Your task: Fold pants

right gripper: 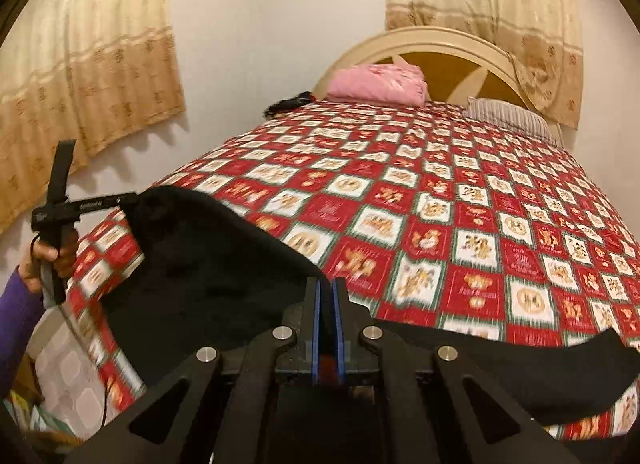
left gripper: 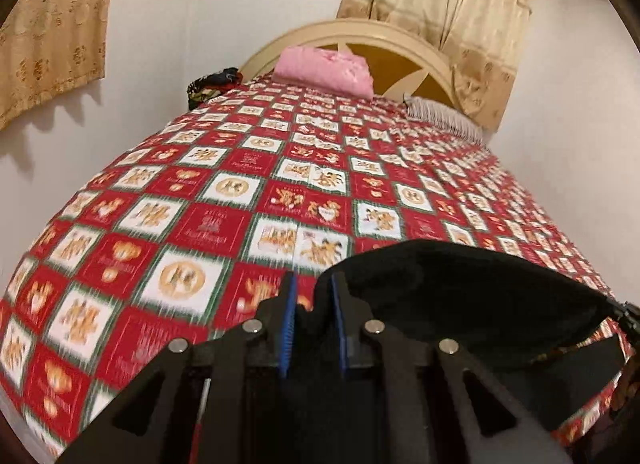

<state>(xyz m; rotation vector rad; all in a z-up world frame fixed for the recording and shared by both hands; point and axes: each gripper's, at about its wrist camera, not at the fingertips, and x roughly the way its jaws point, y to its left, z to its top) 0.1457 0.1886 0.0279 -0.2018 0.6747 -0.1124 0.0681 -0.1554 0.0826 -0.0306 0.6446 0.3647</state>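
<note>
The black pants hang stretched between my two grippers above the near end of the bed. My left gripper is shut on one edge of the pants; the cloth runs off to its right. My right gripper is shut on the other edge of the pants; the cloth runs off to its left, up to the left gripper held in a hand. A loose black flap lies at the lower right.
The bed has a red, white and green patchwork cover. A folded pink cloth, a striped pillow and a dark bundle lie by the cream headboard. Beige curtains hang on the white walls.
</note>
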